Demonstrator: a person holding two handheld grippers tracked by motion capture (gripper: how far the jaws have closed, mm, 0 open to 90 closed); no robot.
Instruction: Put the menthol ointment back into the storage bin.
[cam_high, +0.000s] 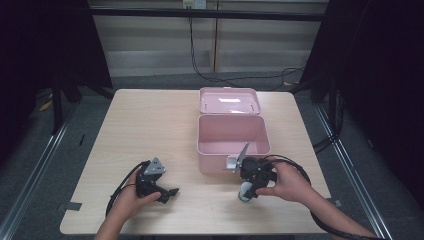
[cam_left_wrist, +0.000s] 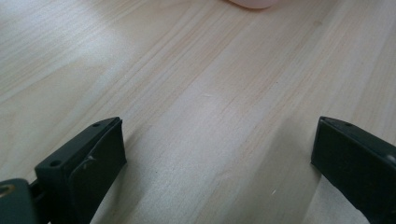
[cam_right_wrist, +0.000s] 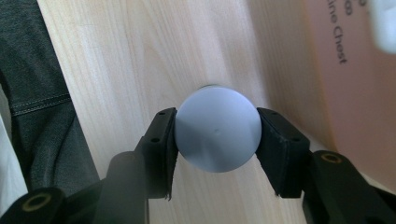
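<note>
Pale round cap of a small bottle (cam_right_wrist: 217, 130), standing on the table (cam_high: 150, 125) just before the pink box (cam_high: 232, 135) (lid up): our right gripper (cam_right_wrist: 217, 133) clamps it; left gripper (cam_left_wrist: 219, 154) gapes.

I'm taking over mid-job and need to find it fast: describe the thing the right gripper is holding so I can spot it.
Start at the open pink box in the middle of the wooden table. Just in front of its near right corner, the right gripper points down at the tabletop. Its jaws are shut on a small white round-topped container, the only loose item on the table.
</note>
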